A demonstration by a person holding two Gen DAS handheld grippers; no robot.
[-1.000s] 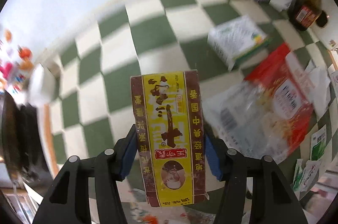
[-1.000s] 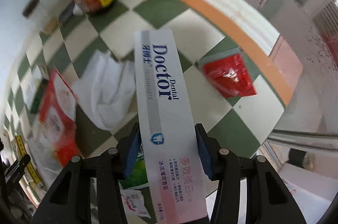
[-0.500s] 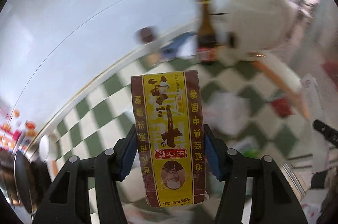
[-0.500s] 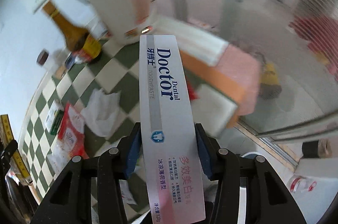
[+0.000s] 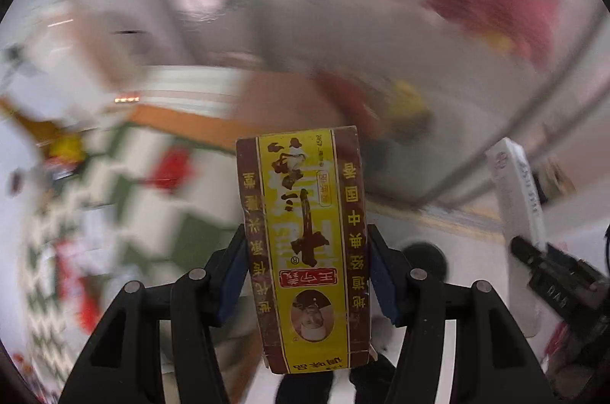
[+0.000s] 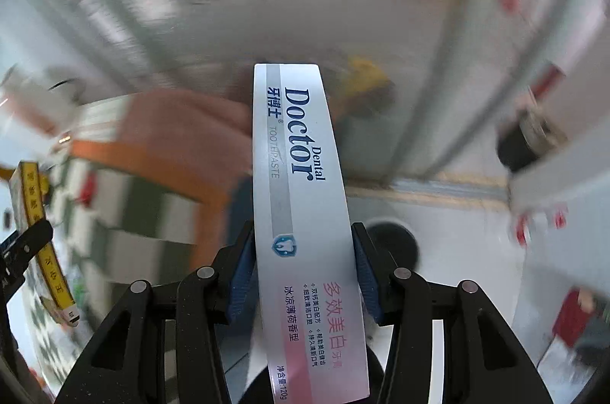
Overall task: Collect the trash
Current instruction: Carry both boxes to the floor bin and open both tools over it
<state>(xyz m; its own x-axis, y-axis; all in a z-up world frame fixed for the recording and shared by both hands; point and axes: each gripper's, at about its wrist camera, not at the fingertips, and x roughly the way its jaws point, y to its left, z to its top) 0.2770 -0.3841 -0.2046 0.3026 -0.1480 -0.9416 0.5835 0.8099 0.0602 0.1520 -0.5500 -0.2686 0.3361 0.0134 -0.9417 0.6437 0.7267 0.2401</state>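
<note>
The left tongs [image 5: 307,274] pinch a yellow-brown seasoning box [image 5: 305,243]; the right tongs [image 6: 303,266] pinch a white toothpaste box [image 6: 305,213]. Both boxes jut toward 12 o'clock, gripped low, so a swing could lever either loose, I judge.

Yellow-brown box [image 5: 305,243], white toothpaste carton [image 6: 305,213]
</note>
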